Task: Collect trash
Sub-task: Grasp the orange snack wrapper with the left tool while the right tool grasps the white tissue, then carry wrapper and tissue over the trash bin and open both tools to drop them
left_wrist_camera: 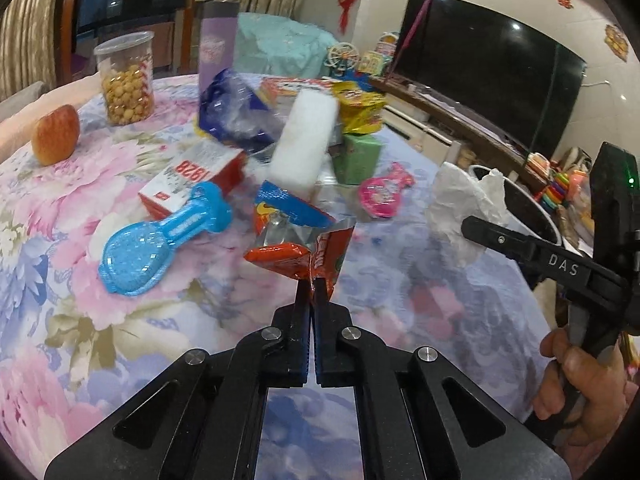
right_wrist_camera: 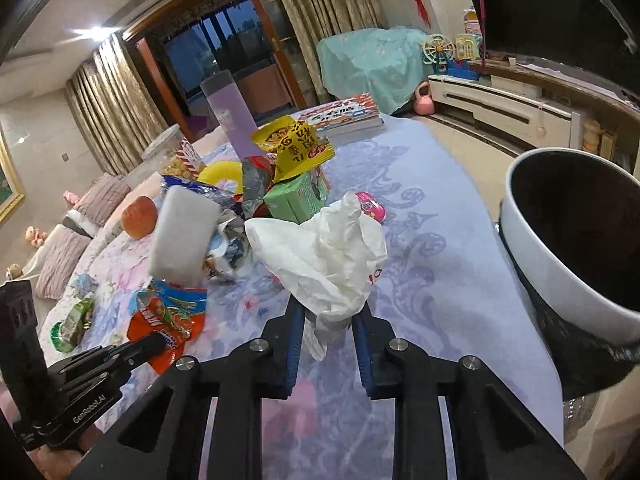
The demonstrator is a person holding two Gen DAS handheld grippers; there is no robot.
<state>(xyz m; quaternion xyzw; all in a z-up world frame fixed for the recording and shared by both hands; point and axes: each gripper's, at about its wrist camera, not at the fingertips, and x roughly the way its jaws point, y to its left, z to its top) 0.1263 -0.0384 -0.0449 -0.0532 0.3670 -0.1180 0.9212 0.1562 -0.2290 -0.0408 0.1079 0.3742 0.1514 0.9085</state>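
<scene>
My left gripper (left_wrist_camera: 311, 286) is shut on the corner of a red and blue snack wrapper (left_wrist_camera: 298, 236), held just above the floral tablecloth. The wrapper also shows in the right wrist view (right_wrist_camera: 168, 312), with the left gripper (right_wrist_camera: 154, 344) on it. My right gripper (right_wrist_camera: 328, 312) is shut on a crumpled white plastic bag (right_wrist_camera: 324, 256), near the table's right edge. The bag shows in the left wrist view (left_wrist_camera: 460, 208). A white trash bin (right_wrist_camera: 576, 256) with a dark inside stands just right of the table.
On the table are a white foam block (left_wrist_camera: 304, 140), a blue plastic scoop (left_wrist_camera: 160, 248), a red and white box (left_wrist_camera: 192, 180), a green box (left_wrist_camera: 356, 156), a yellow wrapper (left_wrist_camera: 360, 108), a pink toy (left_wrist_camera: 382, 194), an apple (left_wrist_camera: 56, 134) and a snack jar (left_wrist_camera: 126, 80).
</scene>
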